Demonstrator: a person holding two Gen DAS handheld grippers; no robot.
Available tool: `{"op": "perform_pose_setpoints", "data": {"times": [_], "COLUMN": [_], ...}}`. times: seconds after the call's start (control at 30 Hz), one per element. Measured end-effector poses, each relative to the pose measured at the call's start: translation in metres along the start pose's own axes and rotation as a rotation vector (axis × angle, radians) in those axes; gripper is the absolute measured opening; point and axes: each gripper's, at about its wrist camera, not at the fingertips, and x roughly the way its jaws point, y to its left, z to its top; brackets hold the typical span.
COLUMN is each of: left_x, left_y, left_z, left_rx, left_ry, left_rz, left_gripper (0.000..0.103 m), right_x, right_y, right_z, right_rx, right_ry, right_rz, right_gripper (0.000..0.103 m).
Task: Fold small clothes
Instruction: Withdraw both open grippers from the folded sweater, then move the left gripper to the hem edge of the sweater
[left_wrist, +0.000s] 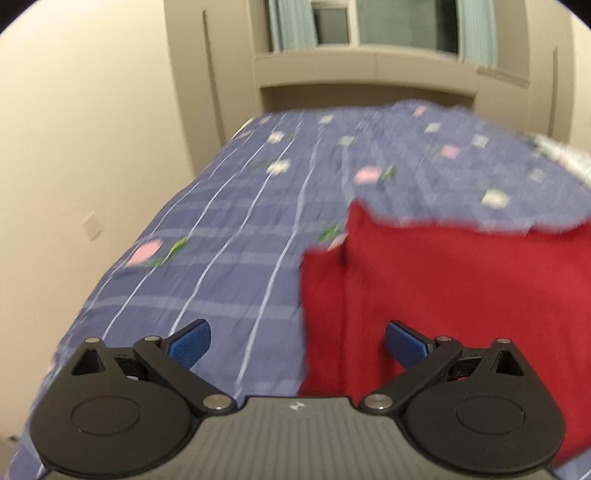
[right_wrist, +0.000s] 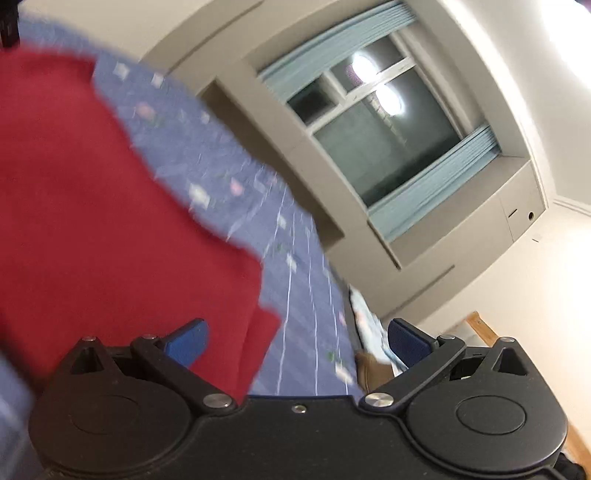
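Observation:
A red garment (left_wrist: 461, 295) lies flat on a bed with a blue plaid floral cover (left_wrist: 221, 229). In the left wrist view it fills the lower right; its left edge runs between my fingers. My left gripper (left_wrist: 297, 341) is open and empty, above the garment's left edge, with blue pads (left_wrist: 190, 345) wide apart. In the right wrist view the red garment (right_wrist: 92, 221) fills the left half. My right gripper (right_wrist: 297, 341) is open and empty, over the garment's right edge; the view is tilted and blurred.
A beige wall (left_wrist: 74, 147) runs along the bed's left side. A window (right_wrist: 384, 136) with light blue blinds sits in a recessed beige frame beyond the bed's far end. A wooden piece (right_wrist: 484, 328) and pale bedding (right_wrist: 369, 325) lie at the bed's right side.

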Motion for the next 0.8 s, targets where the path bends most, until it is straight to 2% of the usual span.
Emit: {"op": "perform_pose_setpoints", "data": {"times": [0.07,0.17,0.27,0.4,0.5,0.63,0.67,0.8], "left_x": [-0.001,-0.002,-0.009,-0.029,-0.041,-0.044,-0.047,-0.058], "left_y": [0.001,0.009,0.018,0.036,0.044,0.047,0.048,0.056], "left_z": [-0.011,-0.019,-0.014,-0.019,-0.035,-0.059,-0.062,-0.067], "left_rx": [0.003,-0.034,-0.108,-0.234,-0.309,-0.347,-0.344,-0.371], "left_ry": [0.020,0.048,0.088,0.111,0.127,0.192,0.187,0.188], "left_rz": [0.025,0.012,0.005,-0.027,-0.084,-0.053,-0.051,-0.068], "left_gripper": [0.103,0.103,0.103,0.103,0.103,0.102,0.102,0.103], "right_x": [0.002,0.004,0.000,-0.024,-0.045,-0.060,-0.060,-0.072], "right_y": [-0.003,-0.012,-0.017,-0.028,-0.028,-0.004,0.003,0.006], "right_z": [-0.013,-0.025,-0.022,-0.015,-0.012,-0.019,-0.022,-0.026], "right_rx": [0.056,0.182,0.190,0.246,0.333,0.303,0.302,0.334], "right_ry": [0.053,0.093,0.120,0.109,0.105,0.172,0.190,0.204], "right_rz": [0.013,0.044,0.047,0.001,0.039,0.110,0.122,0.103], "right_gripper": [0.102,0.102,0.102,0.102,0.102,0.102,0.102,0.102]}}
